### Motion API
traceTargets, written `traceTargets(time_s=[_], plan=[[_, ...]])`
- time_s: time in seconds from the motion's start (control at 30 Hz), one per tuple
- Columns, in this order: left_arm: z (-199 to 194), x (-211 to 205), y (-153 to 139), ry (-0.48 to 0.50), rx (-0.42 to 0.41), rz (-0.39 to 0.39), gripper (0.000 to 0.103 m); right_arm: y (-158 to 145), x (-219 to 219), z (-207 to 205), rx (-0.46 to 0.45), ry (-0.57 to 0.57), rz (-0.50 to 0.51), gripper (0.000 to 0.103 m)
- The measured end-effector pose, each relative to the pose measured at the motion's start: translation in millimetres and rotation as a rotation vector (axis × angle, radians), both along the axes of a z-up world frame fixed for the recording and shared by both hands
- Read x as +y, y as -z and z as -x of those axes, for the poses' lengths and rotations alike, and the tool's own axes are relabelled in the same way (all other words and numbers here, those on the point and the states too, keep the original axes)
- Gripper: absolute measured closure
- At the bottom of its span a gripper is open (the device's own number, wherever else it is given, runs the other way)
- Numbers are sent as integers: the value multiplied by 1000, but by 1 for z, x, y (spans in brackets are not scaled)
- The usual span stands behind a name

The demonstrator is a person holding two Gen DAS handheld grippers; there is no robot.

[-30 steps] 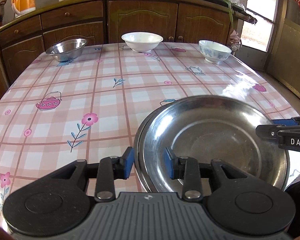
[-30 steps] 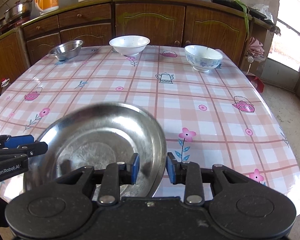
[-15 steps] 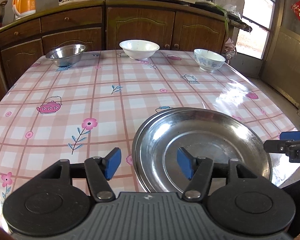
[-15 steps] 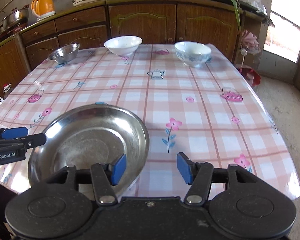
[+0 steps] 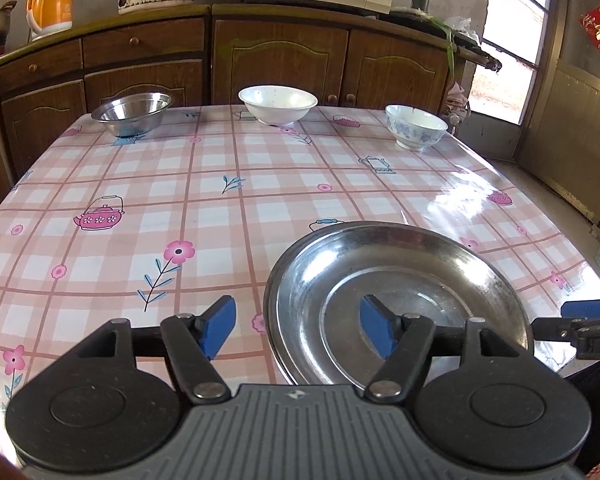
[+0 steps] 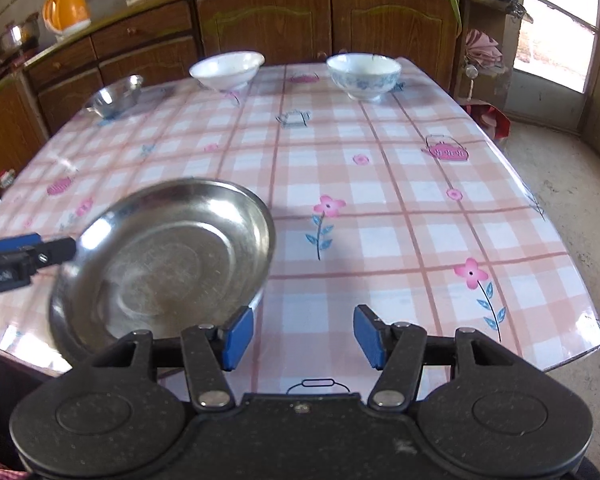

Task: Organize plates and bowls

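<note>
Stacked steel plates (image 5: 396,304) lie at the table's (image 5: 220,200) near edge. The left gripper (image 5: 298,330) is opening astride their rim; the right gripper (image 6: 303,336) gapes empty beside them. Likely light, stiff, slippery; pinch the rim.

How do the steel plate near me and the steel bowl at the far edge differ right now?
The steel plate is wide and shallow; the steel bowl is narrower and deeper. The plate sits at the near edge, on what looks like a second plate; the bowl stands alone at the far left of the table. Both are bare shiny metal, upright, empty and in neither gripper.
</note>
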State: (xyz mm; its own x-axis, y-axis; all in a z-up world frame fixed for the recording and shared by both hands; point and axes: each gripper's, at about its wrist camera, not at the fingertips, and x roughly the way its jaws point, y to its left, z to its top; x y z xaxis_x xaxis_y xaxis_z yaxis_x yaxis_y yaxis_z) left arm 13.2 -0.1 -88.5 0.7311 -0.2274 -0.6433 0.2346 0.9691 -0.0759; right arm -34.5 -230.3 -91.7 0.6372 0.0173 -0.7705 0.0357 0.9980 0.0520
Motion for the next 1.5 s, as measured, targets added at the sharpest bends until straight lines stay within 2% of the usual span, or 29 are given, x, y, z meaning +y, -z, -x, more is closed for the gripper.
traceTargets(time_s=[0.13, 0.23, 0.33, 0.47, 0.63, 0.7, 0.93, 1.0, 1.03, 1.07, 1.13, 1.17, 1.2, 1.27, 1.3, 1.33, 1.4, 1.5], plan=[[-1, 2, 0, -7, 1, -4, 32, 11, 5, -4, 28, -6, 10, 35], [-2, 5, -1, -15, -3, 1, 31, 0, 4, 2, -10, -3, 24, 35], [-3, 8, -2, -32, -2, 8, 29, -11, 3, 4, -37, -24, -13, 35], [-5, 9, 0, -34, 8, 11, 29, 3, 12, -2, -1, -44, -7, 34], [-5, 10, 1, -34, 20, 10, 25, -3, 10, -4, -19, -39, -52, 34], [-8, 10, 2, -38, 33, 12, 24, -2, 8, -5, -13, -48, -103, 33], [-25, 6, 18, -9, 138, 20, 25, 14, 0, -24, 39, -32, -222, 33], [-31, 4, 22, 5, 161, 17, 30, 18, -2, -32, 54, -24, -260, 32], [-34, 2, 25, 10, 175, 15, 36, 21, -4, -37, 64, -20, -280, 32], [-37, 1, 27, 18, 190, 19, 47, 23, -4, -40, 67, -22, -295, 34], [-42, -3, 31, 32, 203, 10, 57, 26, -2, -46, 75, -31, -306, 43], [-42, -4, 32, 36, 193, -8, 58, 26, 0, -48, 71, -37, -298, 52], [-43, -6, 32, 40, 189, -16, 58, 27, 3, -51, 71, -45, -293, 57], [-45, -6, 32, 29, 182, -22, 64, 27, 4, -54, 62, -39, -285, 60], [-46, -5, 32, 17, 183, -17, 66, 27, 5, -54, 56, -35, -273, 65], [-46, -4, 32, 5, 187, -10, 70, 27, 6, -55, 52, -30, -254, 66], [-46, -4, 30, 5, 188, -14, 70, 26, 10, -54, 47, -32, -225, 66], [-43, -6, 22, 8, 147, -40, 70, 23, 12, -54, 39, -39, -215, 66]])
